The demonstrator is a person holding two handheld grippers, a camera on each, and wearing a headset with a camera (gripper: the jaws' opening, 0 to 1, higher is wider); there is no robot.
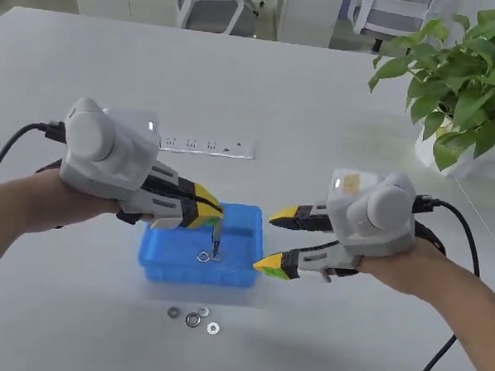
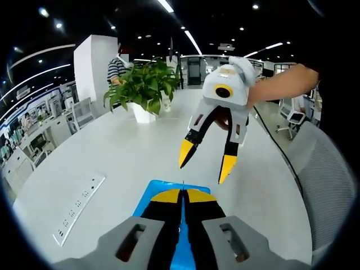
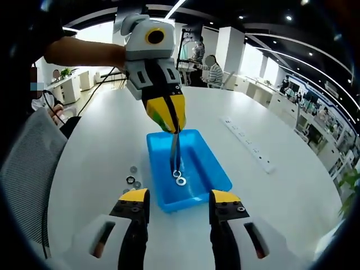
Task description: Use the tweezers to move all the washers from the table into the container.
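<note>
The left tool (image 1: 206,210) is pressed together on the tweezers (image 1: 217,236), which point down into the blue container (image 1: 162,260). Their tips sit at a washer (image 1: 202,256) on the container floor. We cannot tell whether the tips pinch it or merely rest beside it. We judge the step in hand to be the drop of a washer into the container.

To do this well, we bring the tips close to the floor before easing the squeeze, so that the washer lies down and does not bounce over the wall. We ease only enough for the tweezer legs to spread; the tweezers themselves must not slip in the tool. We then lift straight up, clear of the rim.

On the bench (image 1: 334,123), just in front of the container's near wall, lies a small cluster of washers (image 1: 193,318), so the task is not finished. For the next pick we advise approaching one outer washer of the cluster with the tips steep, to avoid scattering the others.

The right tool (image 1: 275,239) is spread and holds nothing. It hovers beside the container's right end. We judge that it can steady the container if it slides.
</note>
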